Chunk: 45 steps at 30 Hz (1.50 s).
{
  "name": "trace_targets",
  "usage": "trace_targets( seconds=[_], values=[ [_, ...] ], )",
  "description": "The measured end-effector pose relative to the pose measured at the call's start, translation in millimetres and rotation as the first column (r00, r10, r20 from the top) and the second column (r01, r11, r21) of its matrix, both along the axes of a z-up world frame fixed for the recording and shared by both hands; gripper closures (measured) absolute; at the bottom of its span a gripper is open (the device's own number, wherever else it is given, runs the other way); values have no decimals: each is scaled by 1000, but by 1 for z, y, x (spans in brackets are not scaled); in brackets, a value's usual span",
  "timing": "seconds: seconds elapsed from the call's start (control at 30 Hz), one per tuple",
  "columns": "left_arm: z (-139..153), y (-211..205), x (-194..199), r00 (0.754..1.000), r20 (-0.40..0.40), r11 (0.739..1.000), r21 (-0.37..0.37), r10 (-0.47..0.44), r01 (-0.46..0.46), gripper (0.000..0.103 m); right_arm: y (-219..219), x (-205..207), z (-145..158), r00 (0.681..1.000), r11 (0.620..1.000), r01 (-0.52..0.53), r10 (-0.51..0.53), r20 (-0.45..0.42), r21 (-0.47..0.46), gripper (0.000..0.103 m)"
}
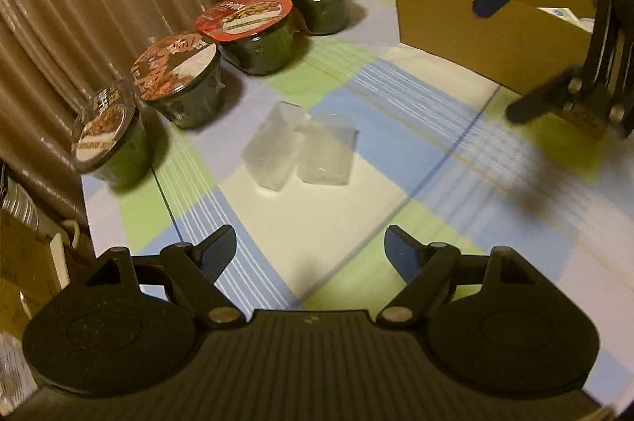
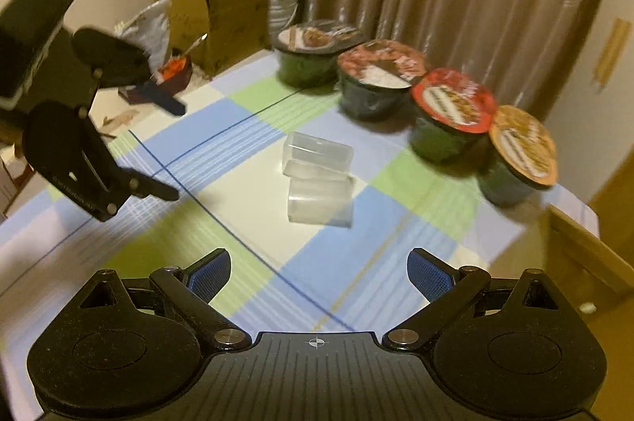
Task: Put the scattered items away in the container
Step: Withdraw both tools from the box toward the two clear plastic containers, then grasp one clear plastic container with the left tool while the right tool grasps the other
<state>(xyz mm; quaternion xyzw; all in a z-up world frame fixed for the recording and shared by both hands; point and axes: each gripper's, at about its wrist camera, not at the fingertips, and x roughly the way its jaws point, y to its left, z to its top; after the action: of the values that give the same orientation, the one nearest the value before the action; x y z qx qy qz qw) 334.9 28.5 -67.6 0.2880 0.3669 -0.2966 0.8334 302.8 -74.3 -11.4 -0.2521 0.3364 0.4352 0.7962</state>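
From the left wrist, the left tongs (image 1: pixel 310 250) gape wide and empty above the checked worktop (image 1: pixel 396 151), facing two clear plastic boxes (image 1: pixel 301 151) lying side by side, four instant-noodle bowls (image 1: pixel 222 56) lining the curtain side and the cardboard box (image 1: pixel 475 25) standing beyond, while from the right wrist, the right tongs (image 2: pixel 319 272) likewise spread wide, holding nothing, before those boxes.

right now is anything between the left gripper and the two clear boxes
Nothing visible. Only bare checked tablecloth lies between the open left gripper and the two clear boxes. The noodle bowls stand off to the left.
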Motion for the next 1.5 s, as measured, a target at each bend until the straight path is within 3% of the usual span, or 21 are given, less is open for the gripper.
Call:
trace_targets(
  seconds=[0.17,0.47,0.77,1.07,1.17,1.23,1.3,1.5],
  values=[
    [-20,2,27,993,27,990,77,-118,116,25,31,25,-25,998,996,-69,69,8,-50,3],
    [-44,-1,79,978,30,974,100,-207,204,25,68,60,-61,990,986,-142,142,-9,-87,3],
    [-65,-20,100,931,18,919,173,-364,356,25,98,87,-83,980,966,-197,197,-18,-168,3],
    [-76,-39,126,911,-8,890,210,-413,405,30,112,105,-96,970,947,-244,235,-68,-206,3],
    [-81,-46,132,903,-30,876,234,-428,423,43,116,107,-99,970,950,-240,230,-74,-201,3],
    [-83,-49,134,903,-44,872,243,-427,424,58,118,108,-101,975,954,-223,213,-70,-201,22],
    [-84,-49,133,904,-55,873,244,-423,423,70,117,108,-101,979,961,-203,193,-73,-190,22],
    [-83,-36,114,913,-76,886,223,-400,407,72,104,92,-99,976,952,-219,209,-68,-216,23]
  ],
)
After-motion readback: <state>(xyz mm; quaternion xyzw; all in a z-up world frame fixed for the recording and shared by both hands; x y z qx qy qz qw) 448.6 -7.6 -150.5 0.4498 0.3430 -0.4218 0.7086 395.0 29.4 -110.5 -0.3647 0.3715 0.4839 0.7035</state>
